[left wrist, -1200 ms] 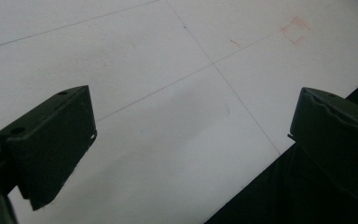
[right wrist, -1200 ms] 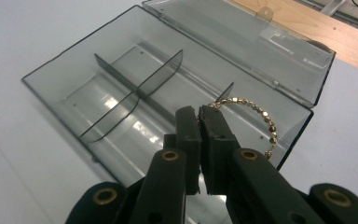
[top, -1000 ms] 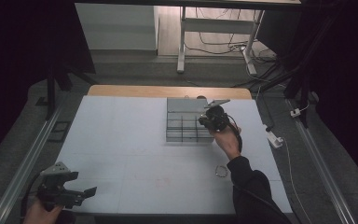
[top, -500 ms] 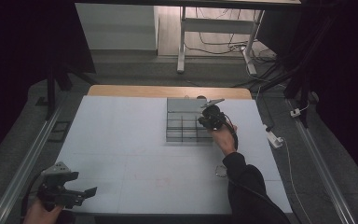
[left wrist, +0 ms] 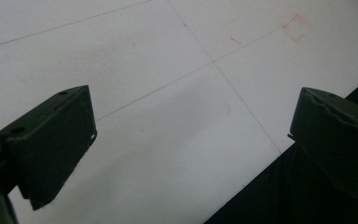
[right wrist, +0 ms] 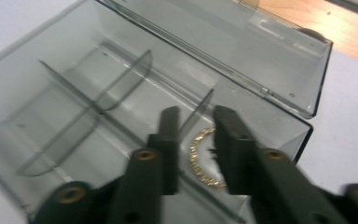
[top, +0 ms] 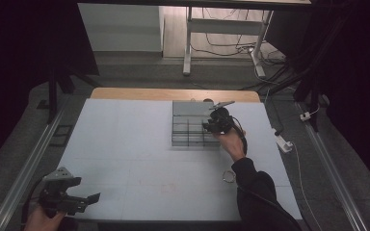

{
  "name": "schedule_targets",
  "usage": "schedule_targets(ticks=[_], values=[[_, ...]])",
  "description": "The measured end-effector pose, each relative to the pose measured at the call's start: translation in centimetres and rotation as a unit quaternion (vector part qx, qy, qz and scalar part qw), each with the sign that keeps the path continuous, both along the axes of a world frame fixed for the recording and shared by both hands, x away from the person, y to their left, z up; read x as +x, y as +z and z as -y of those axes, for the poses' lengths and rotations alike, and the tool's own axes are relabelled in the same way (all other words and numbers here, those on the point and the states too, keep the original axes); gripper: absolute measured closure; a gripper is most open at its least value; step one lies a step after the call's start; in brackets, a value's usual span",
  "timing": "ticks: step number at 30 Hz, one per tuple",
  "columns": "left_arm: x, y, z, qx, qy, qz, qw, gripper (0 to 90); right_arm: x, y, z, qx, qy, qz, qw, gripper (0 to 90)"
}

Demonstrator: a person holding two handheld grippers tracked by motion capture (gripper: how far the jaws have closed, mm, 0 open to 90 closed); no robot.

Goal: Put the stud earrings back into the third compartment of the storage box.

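The right tongs [right wrist: 193, 149] hang over the clear divided box [top: 192, 126] at the far middle of the white table [top: 125, 144], above its right-hand end compartment. Their jaws have just been opening and now stand a little apart, with a gold bracelet [right wrist: 200, 161] lying on the compartment floor in the gap between them; the pads do not press on it. The box's lid [right wrist: 242, 42] is folded back beyond the compartments. A 2nd ring-shaped piece [top: 229, 176] lies on the table near the person's right sleeve [top: 257, 192]. The left tongs [top: 70, 197] rest at the table's near left corner, jaws wide with nothing between them
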State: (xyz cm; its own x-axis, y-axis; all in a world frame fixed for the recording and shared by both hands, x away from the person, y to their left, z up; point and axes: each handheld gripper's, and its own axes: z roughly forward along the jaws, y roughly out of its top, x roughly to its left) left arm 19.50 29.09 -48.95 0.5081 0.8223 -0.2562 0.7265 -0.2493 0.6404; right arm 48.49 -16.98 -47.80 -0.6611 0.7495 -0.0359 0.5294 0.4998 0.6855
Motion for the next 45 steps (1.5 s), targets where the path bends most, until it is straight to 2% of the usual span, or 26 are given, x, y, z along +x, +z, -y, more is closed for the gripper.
schedule_targets(ticks=[1,3,9,13,18,20,21,22,26,30,32,37,40,41,45], values=[[0.0,0.0,0.0,0.000,0.000,0.000,1.0000,0.4,0.0,0.0,0.0,0.000,0.000,0.000,1.0000,60.6],[0.0,0.0,0.0,0.000,0.000,0.000,1.0000,0.4,-0.6,0.3,0.1,0.004,-0.001,0.006,1.0000,53.9],[0.0,0.0,0.0,0.000,0.001,0.000,1.0000,0.4,-2.1,1.2,-0.1,0.019,0.015,0.000,0.9997,36.3],[0.0,0.0,0.0,-0.001,0.000,0.001,1.0000,0.4,-3.0,1.5,0.0,0.024,0.021,-0.007,0.9995,31.7],[0.0,0.0,0.0,0.001,0.000,0.001,1.0000,0.4,-4.1,2.0,0.4,0.035,0.028,-0.012,0.9989,20.3],[0.0,0.0,0.0,0.000,0.000,0.000,1.0000,0.4,-4.6,2.2,0.5,0.041,0.029,-0.015,0.9986,18.4],[0.0,0.0,0.0,0.000,0.000,-0.001,1.0000,0.4,-5.3,2.3,0.6,0.040,0.033,-0.016,0.9985,13.5],[0.0,0.0,0.0,0.000,0.001,-0.001,1.0000,0.4,-5.3,2.3,0.6,0.040,0.033,-0.016,0.9985,13.5],[0.0,0.0,0.0,0.000,0.001,0.000,1.0000,0.3,-6.7,2.5,0.6,0.027,0.041,-0.010,0.9988,2.2],[0.0,0.0,0.0,0.000,0.001,-0.001,1.0000,0.3,-8.3,2.7,1.3,0.028,0.046,-0.011,0.9985,0.0],[0.0,0.0,0.0,0.001,0.001,-0.001,1.0000,0.3,-9.0,2.8,1.8,0.027,0.057,-0.009,0.9980,0.0],[0.0,0.0,0.0,0.002,0.002,-0.001,1.0000,0.3,-10.6,2.3,3.4,0.034,0.068,-0.031,0.9966,0.0],[0.1,0.0,0.1,0.003,0.001,-0.001,1.0000,0.3,-11.6,1.9,4.5,0.037,0.064,-0.040,0.9965,0.0],[0.1,0.0,0.1,0.003,0.002,-0.001,1.0000,0.4,-12.1,1.7,5.1,0.033,0.061,-0.037,0.9969,0.0],[0.1,0.1,0.1,0.004,0.001,-0.001,1.0000,0.4,-12.6,1.3,5.9,0.028,0.047,-0.035,0.9979,0.0]])
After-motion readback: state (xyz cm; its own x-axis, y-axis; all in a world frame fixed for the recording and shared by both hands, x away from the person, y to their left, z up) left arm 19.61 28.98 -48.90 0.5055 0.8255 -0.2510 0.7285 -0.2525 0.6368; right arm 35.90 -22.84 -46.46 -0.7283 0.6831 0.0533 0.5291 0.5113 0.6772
